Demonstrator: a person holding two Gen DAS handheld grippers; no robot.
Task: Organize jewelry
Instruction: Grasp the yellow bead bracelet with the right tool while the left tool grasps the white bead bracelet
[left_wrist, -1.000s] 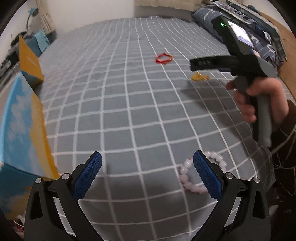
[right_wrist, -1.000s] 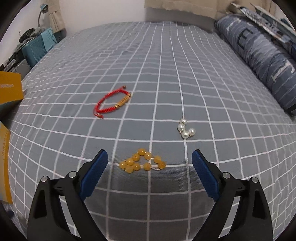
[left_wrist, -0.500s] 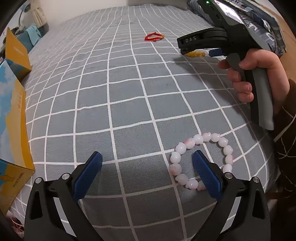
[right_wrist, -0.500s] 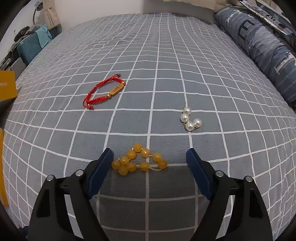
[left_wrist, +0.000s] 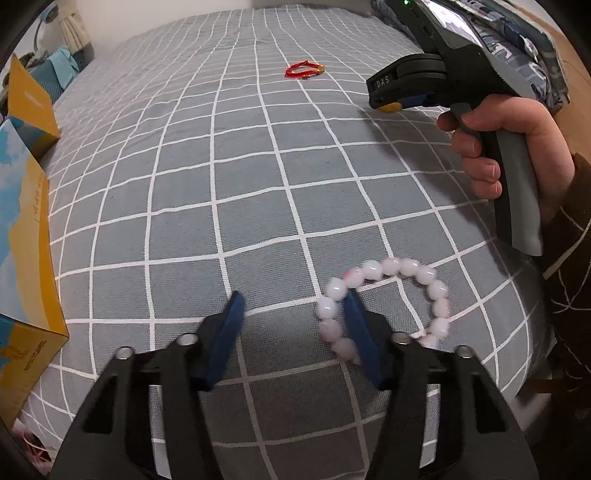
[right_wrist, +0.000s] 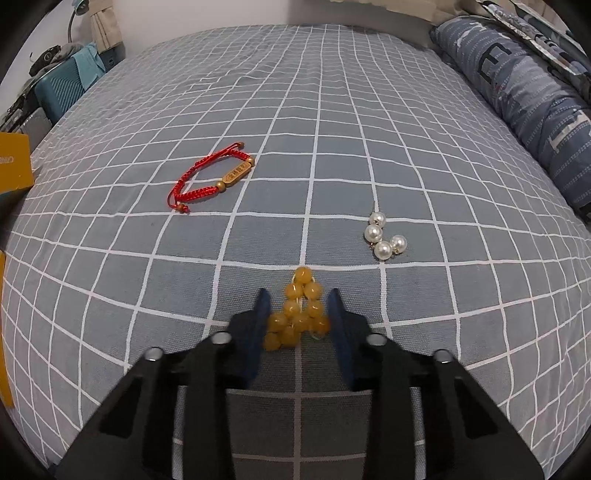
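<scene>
Grasp geometry differs between the two hands. Under the right gripper, the string of round amber-yellow beads lies bunched in a narrow heap on the grey bedspread with white grid lines, its long axis pointing straight ahead along the fingers; the jaws stand close on either side of the heap, nearly touching it, though whether they already pinch it I cannot tell. The left gripper is half-closed with nothing between its fingers: the bracelet of milky white and pink round beads lies open as a ring, off to the right of the gap, and the right finger seems to stand inside the loop with the ring's left arc just outside it. Closing as it stands would likely trap little, so that hand probably needs a shift rightward. Well ahead lie a red braided cord bracelet with a gold bar and a cluster of white pearl earrings, untouched. Orange-and-blue cardboard boxes sit at the left edge.
</scene>
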